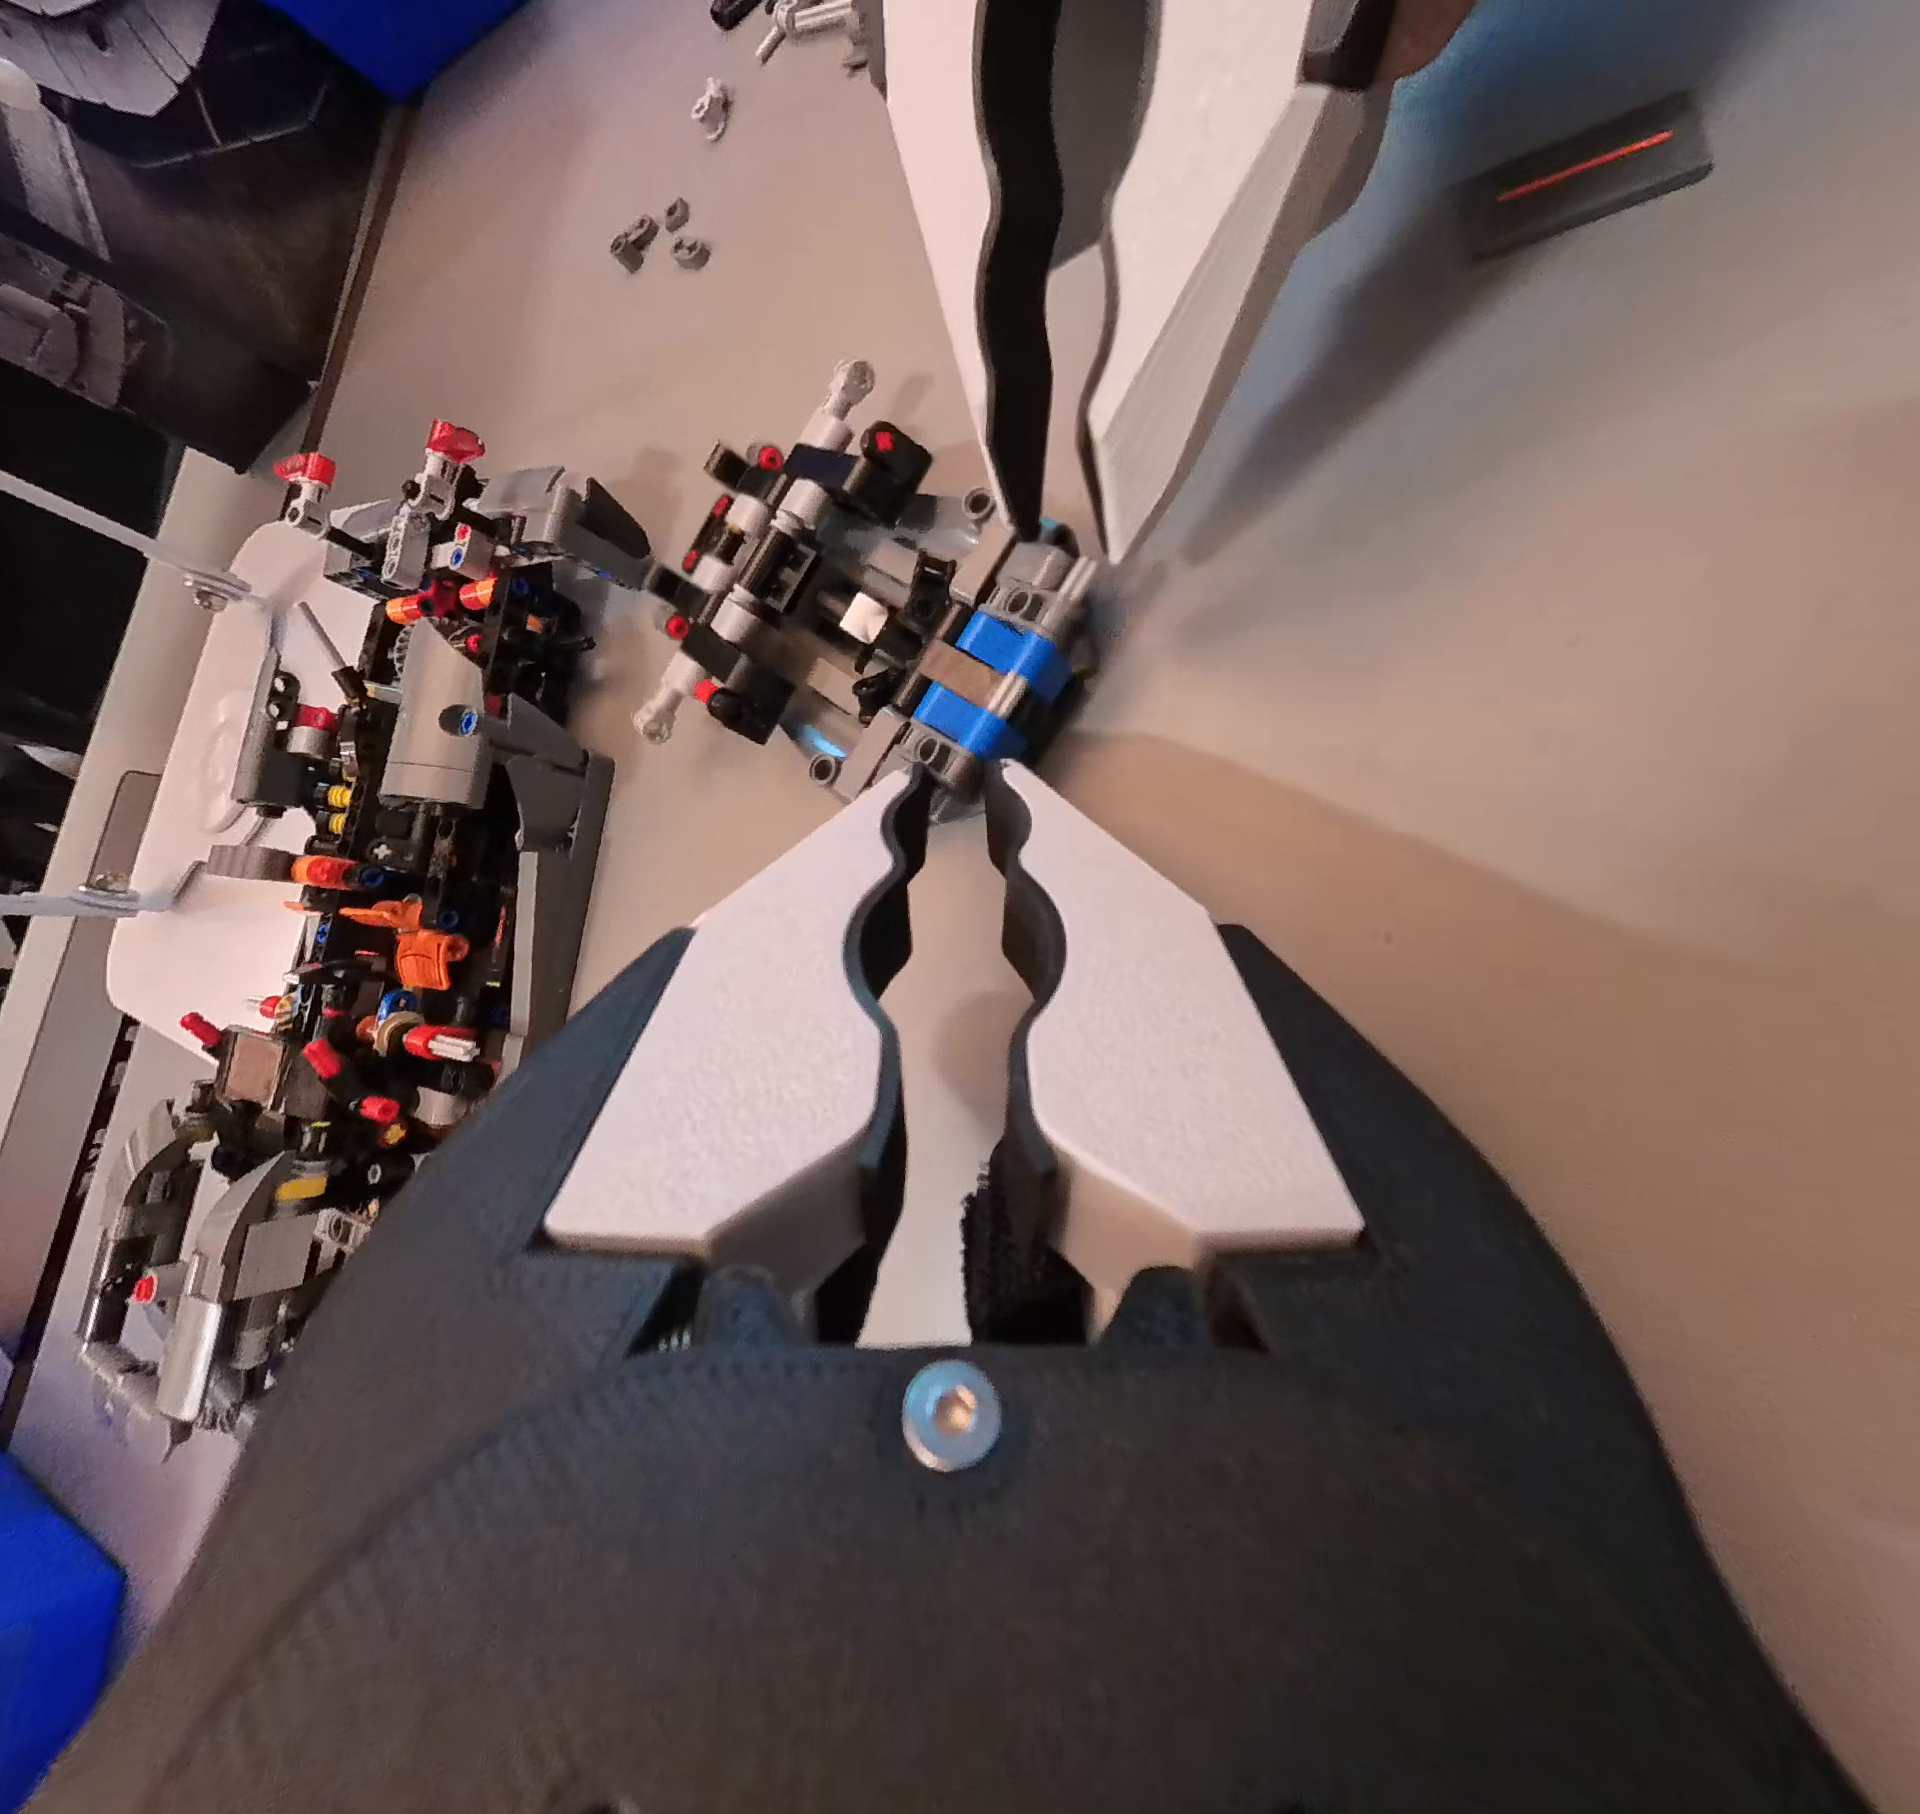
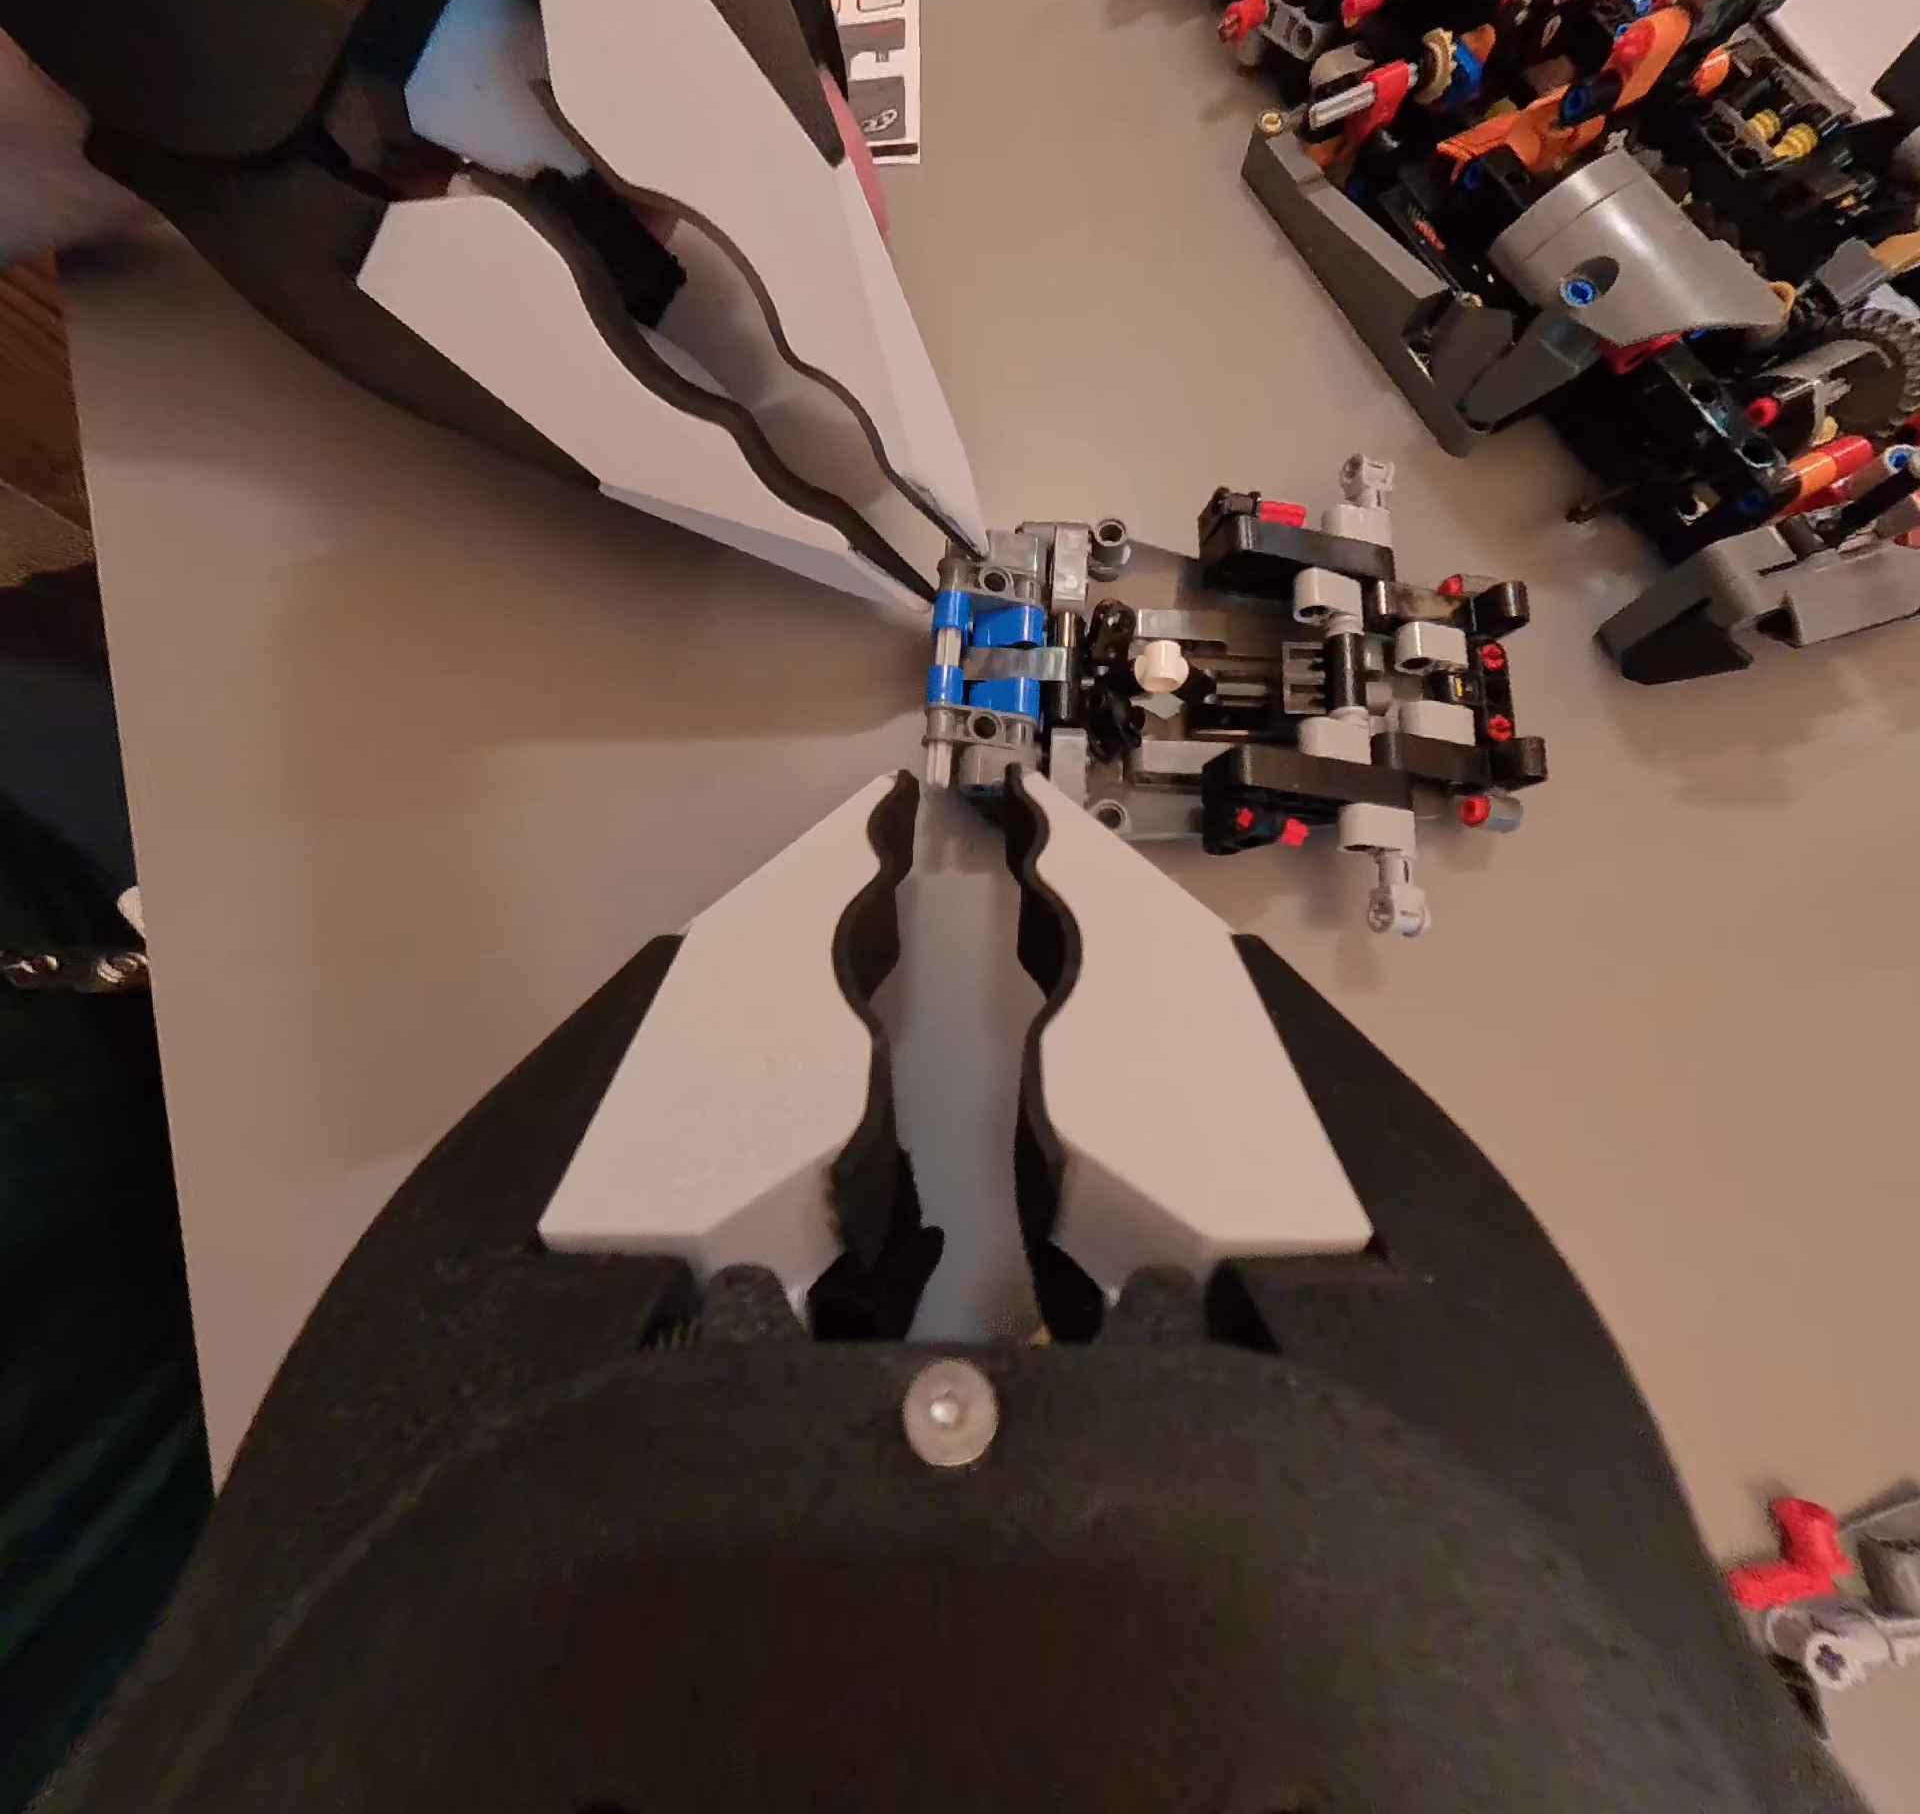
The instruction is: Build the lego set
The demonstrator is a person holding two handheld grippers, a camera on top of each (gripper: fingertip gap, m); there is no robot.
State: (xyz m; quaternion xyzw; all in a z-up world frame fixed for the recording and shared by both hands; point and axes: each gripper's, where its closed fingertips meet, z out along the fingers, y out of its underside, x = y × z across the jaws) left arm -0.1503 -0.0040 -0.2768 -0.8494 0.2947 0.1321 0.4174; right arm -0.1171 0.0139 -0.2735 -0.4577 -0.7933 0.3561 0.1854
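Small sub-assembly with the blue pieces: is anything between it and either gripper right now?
Nothing visible. The left gripper and right gripper both have their tips at the blue end of the small sub-assembly, from opposite sides. The big model sits apart on the table.

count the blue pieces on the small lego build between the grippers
2 blue pieces show: one nearer the left gripper, one nearer the right gripper, a grey strip between them. Each seems to wrap the pale rod. Others may hide underneath.
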